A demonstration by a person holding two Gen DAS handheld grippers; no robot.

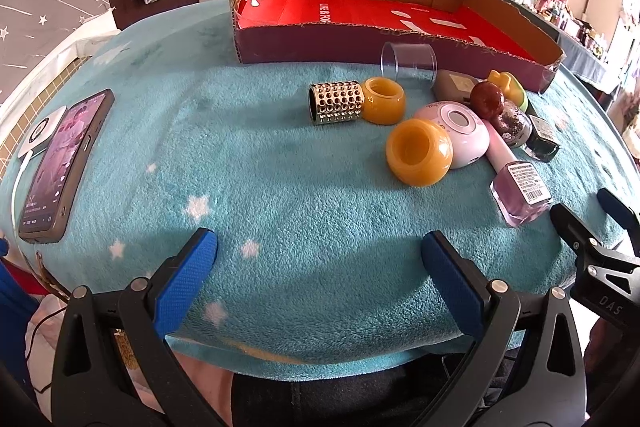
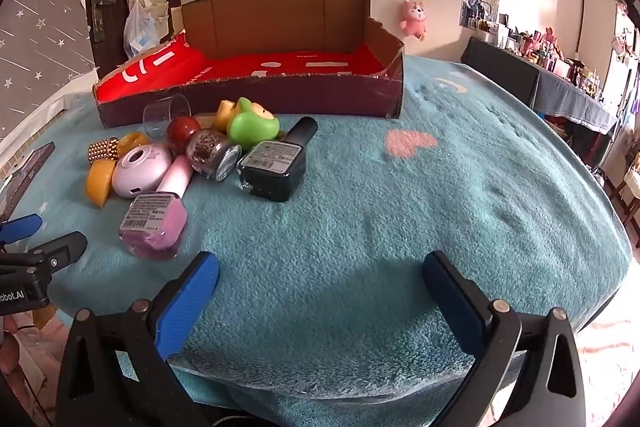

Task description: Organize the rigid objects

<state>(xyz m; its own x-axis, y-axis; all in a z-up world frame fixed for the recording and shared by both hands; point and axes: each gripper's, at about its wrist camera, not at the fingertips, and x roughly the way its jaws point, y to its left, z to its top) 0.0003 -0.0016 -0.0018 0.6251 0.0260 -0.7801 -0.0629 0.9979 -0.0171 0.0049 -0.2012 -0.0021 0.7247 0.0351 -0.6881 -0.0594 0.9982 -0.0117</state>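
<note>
both grippers hang over the near edge of the teal fleece blanket, short of the clutter. the left gripper has its blue pads spread wide with only blanket between them; the right gripper is spread just as wide and grips nothing.

the landmark is the cardboard box with its red lining, at the far side of the blanket. just in front of it lie a clear plastic cup on its side, a gold studded cylinder, two amber rings, a pink round gadget, a green toy and a dark square bottle. nearest the grippers sits a pink nail polish bottle. a smartphone lies well left of the box.
</note>
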